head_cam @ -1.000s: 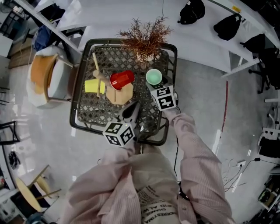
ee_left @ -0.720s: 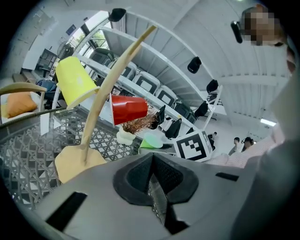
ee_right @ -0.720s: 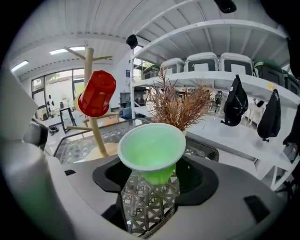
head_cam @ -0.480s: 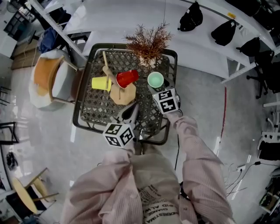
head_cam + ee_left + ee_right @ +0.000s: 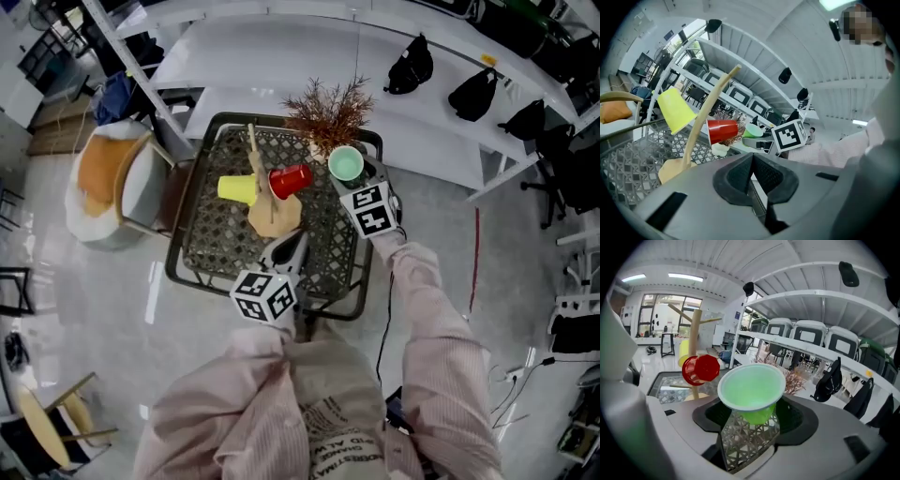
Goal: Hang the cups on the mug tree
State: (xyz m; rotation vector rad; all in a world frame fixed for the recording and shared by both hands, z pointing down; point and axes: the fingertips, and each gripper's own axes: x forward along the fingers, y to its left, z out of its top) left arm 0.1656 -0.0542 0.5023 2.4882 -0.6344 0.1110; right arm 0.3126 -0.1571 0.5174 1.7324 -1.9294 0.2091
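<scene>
Mug tree (image 5: pixel 258 178): pale wood, matt, smooth. Yellow cup (image 5: pixel 236 189), red cup (image 5: pixel 291 180), green cup (image 5: pixel 346 164): smooth plastic with a slight sheen. Table (image 5: pixel 214 246): dark metal lattice, matt. Floor (image 5: pixel 103 300): polished, glossy, reflective. Sleeve (image 5: pixel 431 319): light striped cloth. Left gripper (image 5: pixel 751 178): grey matt shell, dark ribbed pads.

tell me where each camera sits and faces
Head view: on the head, steeply down at the table; sleeves, left gripper, right gripper show.
Left gripper view: on left gripper, faces mug tree; shut fingers show.
Right gripper view: on right gripper, faces mug tree; fingers hold green cup.
Both gripper views share the red cup.
</scene>
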